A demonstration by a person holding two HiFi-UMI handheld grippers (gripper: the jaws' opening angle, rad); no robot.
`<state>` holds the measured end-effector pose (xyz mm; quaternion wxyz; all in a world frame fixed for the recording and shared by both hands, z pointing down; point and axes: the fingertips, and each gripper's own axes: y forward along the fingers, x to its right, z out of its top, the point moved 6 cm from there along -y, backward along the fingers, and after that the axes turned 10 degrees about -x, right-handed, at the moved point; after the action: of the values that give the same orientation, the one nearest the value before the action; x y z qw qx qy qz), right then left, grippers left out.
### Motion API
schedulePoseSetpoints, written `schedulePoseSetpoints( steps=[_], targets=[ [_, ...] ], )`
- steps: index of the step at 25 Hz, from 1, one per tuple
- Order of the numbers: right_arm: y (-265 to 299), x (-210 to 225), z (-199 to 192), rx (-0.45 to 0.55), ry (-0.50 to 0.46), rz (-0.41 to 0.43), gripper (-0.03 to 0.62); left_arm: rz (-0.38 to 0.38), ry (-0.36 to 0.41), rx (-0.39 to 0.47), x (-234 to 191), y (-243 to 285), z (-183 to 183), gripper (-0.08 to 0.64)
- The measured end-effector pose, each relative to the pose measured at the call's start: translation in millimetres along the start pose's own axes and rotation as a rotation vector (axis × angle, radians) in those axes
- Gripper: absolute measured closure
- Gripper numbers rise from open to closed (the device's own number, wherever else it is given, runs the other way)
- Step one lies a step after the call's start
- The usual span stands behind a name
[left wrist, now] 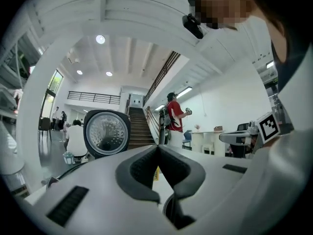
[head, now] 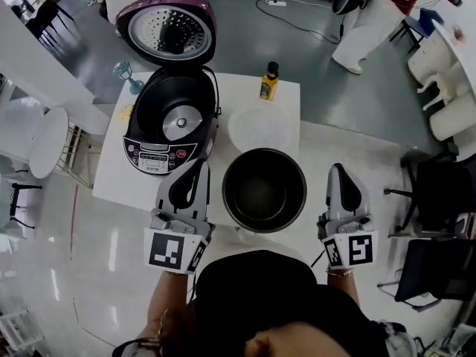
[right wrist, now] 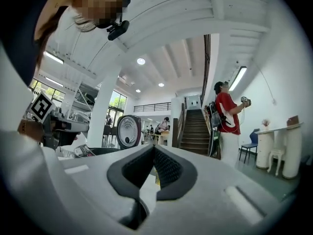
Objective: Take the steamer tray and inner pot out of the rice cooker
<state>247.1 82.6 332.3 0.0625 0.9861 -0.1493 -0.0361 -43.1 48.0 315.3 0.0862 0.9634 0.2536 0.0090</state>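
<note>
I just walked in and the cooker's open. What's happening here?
A person holds two grippers. The left gripper and right gripper are both shut and empty. The black inner pot stands between them, already out of the open rice cooker. The white steamer tray lies out on the table behind it.

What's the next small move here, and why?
Probably just draw both hands back and stop: the rice cooker is empty, the inner pot and steamer tray sit on the table, left gripper and right gripper shut on nothing.
</note>
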Motion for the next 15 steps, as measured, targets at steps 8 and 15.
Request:
schedulePoseSetpoints(
  steps=[8,15],
  targets=[
    [1,-15,-18,-0.052,0.025,-0.002,0.587,0.065,-0.022,0.005,9,-7,-15,0.557],
    [-3,-11,-19,-0.059,0.021,-0.037,0.588,0.072,-0.032,-0.020,4,-8,-20,0.557]
  ],
)
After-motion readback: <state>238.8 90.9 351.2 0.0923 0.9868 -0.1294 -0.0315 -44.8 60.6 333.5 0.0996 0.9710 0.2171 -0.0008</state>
